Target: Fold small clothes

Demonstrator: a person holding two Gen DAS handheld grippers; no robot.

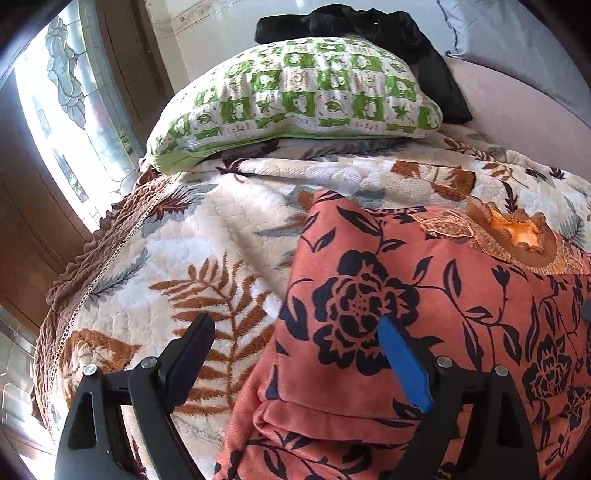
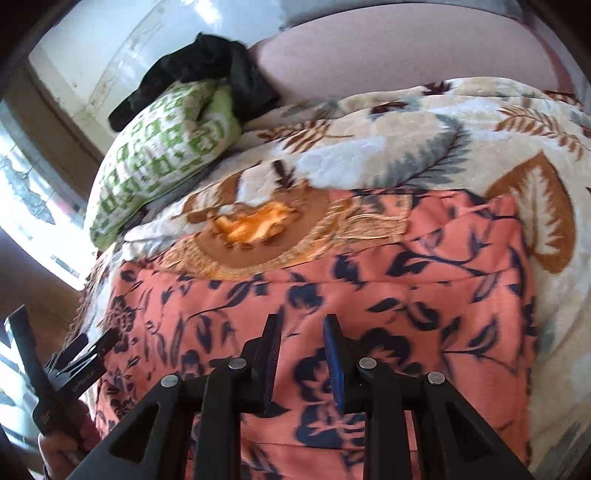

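A salmon garment [image 1: 406, 295] with a dark floral print lies flat on the bed, its embroidered neckline [image 1: 517, 236] at the far side. My left gripper [image 1: 295, 323] hangs wide open over the garment's left edge, with one finger above the bedspread, the blue-padded one above the cloth, and nothing between them. In the right wrist view the same garment [image 2: 406, 280] fills the middle and its neckline [image 2: 258, 225] faces away. My right gripper [image 2: 303, 321] hovers over the near part, jaws a narrow gap apart with no cloth pinched. The left gripper's body [image 2: 74, 362] shows at the lower left, held by a hand [image 2: 55, 450].
A cream leaf-print bedspread [image 1: 184, 240] covers the bed. A green-and-white pillow [image 1: 295, 92] lies at the far end with a black garment [image 1: 369, 26] draped over it. A pink sheet [image 1: 517, 103] shows beyond. A bright window [image 1: 55, 110] is to the left, past the bed's edge.
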